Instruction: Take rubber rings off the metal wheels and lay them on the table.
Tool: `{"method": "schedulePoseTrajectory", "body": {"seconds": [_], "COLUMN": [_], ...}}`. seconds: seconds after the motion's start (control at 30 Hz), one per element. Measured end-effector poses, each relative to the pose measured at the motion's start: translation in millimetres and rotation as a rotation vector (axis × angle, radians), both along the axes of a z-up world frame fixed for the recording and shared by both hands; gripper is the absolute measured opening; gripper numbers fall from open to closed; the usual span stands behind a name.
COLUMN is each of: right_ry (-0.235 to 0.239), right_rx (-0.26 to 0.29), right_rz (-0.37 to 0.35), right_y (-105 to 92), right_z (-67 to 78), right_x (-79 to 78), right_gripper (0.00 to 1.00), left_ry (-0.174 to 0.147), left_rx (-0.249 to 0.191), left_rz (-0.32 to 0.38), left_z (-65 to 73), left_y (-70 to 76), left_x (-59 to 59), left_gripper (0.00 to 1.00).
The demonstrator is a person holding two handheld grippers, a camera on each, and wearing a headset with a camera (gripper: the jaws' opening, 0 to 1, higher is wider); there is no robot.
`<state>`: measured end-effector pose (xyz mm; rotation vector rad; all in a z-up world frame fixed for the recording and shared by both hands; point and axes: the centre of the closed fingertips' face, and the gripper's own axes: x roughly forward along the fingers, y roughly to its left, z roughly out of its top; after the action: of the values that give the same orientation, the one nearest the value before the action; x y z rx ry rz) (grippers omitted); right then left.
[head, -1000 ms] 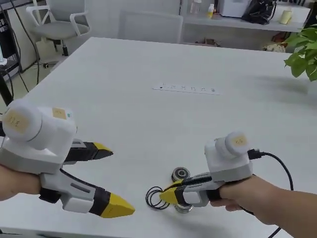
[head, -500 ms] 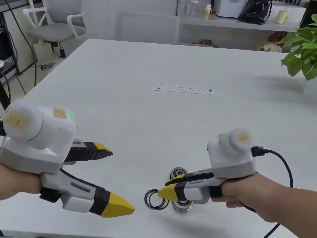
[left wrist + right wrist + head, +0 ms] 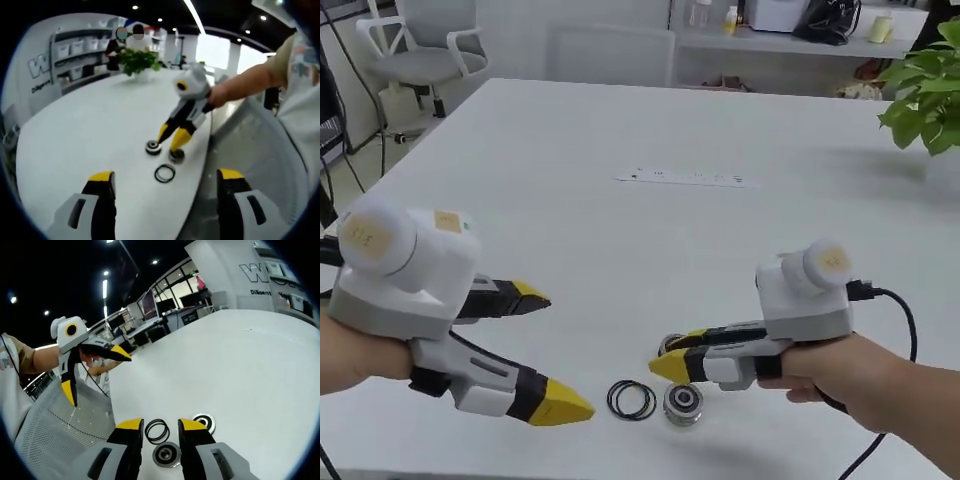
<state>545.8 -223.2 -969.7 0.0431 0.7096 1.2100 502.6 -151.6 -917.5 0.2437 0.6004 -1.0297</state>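
The right gripper [image 3: 670,360] hovers slightly open and empty, just over the near wheel [image 3: 682,402], which may carry a ring. Loose rings [image 3: 632,400] lie on the table [image 3: 620,250] beside it. The left gripper [image 3: 546,350] gapes wide, empty, farther off.

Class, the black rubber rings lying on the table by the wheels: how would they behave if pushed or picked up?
The rubber rings look thin and lie flat on the table, so probably light, floppy and hard to get a jaw under. The loops overlap, so pushing one would likely drag the other. Lying flat, they probably won't roll.
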Motion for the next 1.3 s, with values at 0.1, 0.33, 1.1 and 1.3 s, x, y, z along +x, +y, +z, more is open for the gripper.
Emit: {"method": "schedulePoseTrajectory", "body": {"seconds": [0.1,0.33,1.1,1.3], "right_ry": [-0.006,-0.023,-0.102,-0.113], "right_rx": [0.001,0.0,-0.069,-0.078], "right_rz": [-0.013,-0.039,-0.068,-0.062], "right_y": [-4.6,-13.8,-38.3,-37.8], "right_z": [2.1,4.0,-11.7,-17.0], "right_x": [3.5,10.5,29.2,31.0], "right_gripper": [0.27,0.29,0.36,0.36], "left_ry": [0.0,-0.004,-0.007,-0.009], "left_rx": [0.002,0.007,0.032,0.04], "left_rz": [0.001,0.006,-0.015,-0.027], "left_z": [-0.1,-0.2,-9.7,-14.8], "left_y": [-1.1,-3.8,-27.4,-37.2], "left_x": [3.9,14.2,48.8,57.2], "left_gripper": [0.83,0.82,0.74,0.72]}}
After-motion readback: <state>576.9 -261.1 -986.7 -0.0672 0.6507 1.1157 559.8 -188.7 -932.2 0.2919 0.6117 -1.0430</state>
